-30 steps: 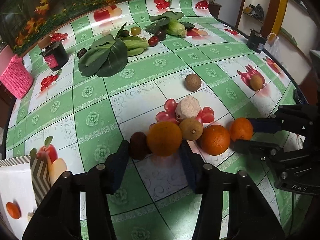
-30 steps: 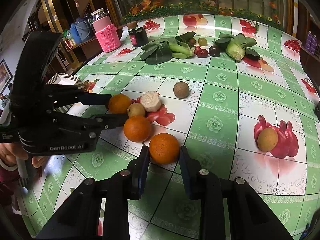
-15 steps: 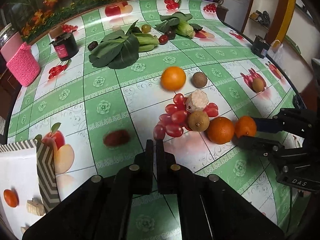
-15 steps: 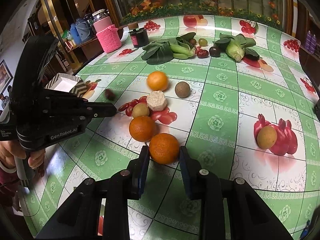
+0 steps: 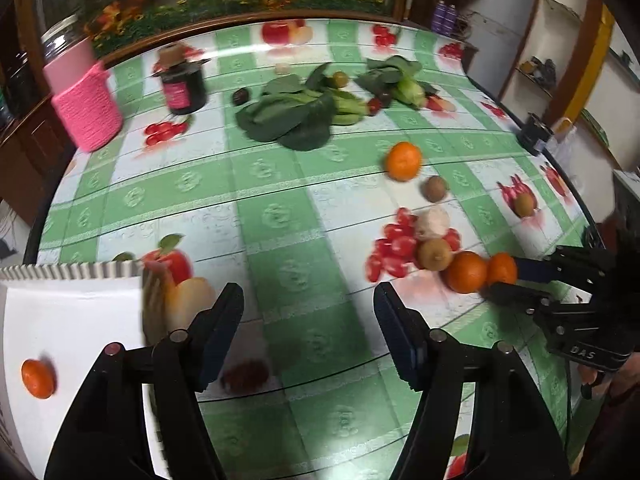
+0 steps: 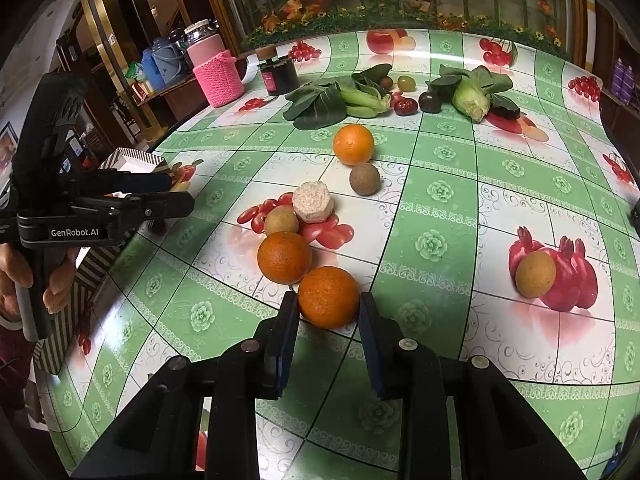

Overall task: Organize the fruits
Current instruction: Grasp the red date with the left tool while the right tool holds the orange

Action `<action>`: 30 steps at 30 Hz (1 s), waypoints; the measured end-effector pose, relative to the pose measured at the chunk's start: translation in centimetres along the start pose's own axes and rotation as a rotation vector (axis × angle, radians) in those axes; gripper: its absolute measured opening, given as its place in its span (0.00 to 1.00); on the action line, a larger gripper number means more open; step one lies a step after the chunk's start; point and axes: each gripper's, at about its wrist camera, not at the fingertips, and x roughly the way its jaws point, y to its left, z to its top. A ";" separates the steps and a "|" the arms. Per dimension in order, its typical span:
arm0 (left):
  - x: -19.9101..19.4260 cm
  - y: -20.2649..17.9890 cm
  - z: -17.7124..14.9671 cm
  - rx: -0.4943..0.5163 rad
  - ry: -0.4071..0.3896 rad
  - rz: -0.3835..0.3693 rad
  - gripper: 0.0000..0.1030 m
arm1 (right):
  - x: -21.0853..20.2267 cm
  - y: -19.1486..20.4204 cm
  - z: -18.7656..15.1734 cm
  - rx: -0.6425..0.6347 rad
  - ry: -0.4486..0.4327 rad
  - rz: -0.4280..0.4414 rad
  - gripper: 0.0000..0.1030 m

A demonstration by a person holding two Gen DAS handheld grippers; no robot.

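Left claw (image 5: 308,332): jaws just reopened, empty; the dark red fruit (image 5: 245,374) and far orange (image 5: 404,161), bracketed a second ago, now lie scattered on the counter (image 5: 280,216), needing regrasping. Right claw (image 6: 327,322): closed on near orange (image 6: 328,297). White box (image 5: 72,320) beside.

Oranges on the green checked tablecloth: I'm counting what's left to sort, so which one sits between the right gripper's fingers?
The round orange nearest the camera, between the right gripper fingers, touching a second orange; a third lies apart near the greens.
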 end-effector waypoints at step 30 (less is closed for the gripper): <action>4.3 -6.8 1.6 0.084 0.033 -0.062 0.14 | 0.0 -0.3 -0.1 0.010 -0.003 0.004 0.30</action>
